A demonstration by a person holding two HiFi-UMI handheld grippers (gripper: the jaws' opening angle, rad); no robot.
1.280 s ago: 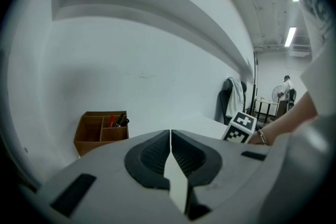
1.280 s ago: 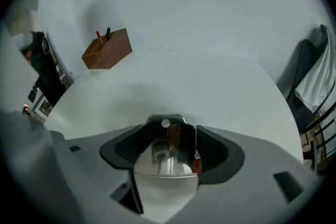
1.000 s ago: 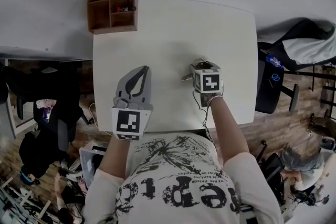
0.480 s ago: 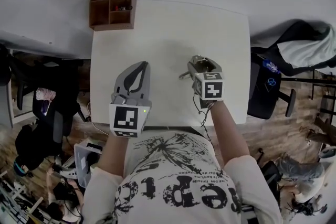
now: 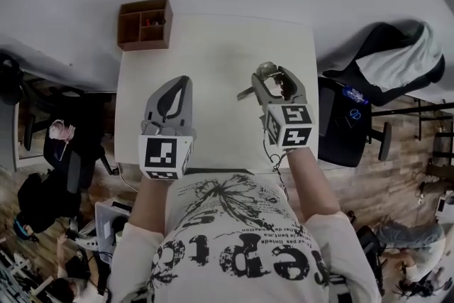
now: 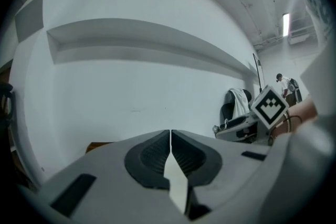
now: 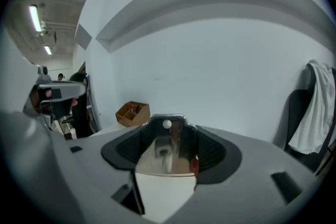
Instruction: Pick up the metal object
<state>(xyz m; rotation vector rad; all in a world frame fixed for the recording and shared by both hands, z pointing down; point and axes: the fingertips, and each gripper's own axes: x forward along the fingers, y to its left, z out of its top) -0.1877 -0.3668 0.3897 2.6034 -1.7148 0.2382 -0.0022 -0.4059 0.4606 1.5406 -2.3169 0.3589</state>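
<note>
In the head view my right gripper (image 5: 272,76) hangs over the right half of the white table (image 5: 213,46), shut on a shiny metal object (image 5: 265,70) whose thin end sticks out to the left. In the right gripper view the metal object (image 7: 164,152) fills the gap between the dark pads and mirrors the room. My left gripper (image 5: 184,81) hovers over the left half of the table, shut and holding nothing. The left gripper view shows its pads (image 6: 152,157) pressed together, with only the wall beyond.
A brown wooden compartment box (image 5: 144,23) stands at the table's far left corner, also visible as the box (image 7: 133,113) in the right gripper view. A dark chair draped with a pale garment (image 5: 386,60) stands right of the table. Clutter and chairs crowd the floor on the left.
My right gripper has risen toward the camera and tilted, carrying the metal object up off the table. The left gripper has stayed shut and shifted little.
</note>
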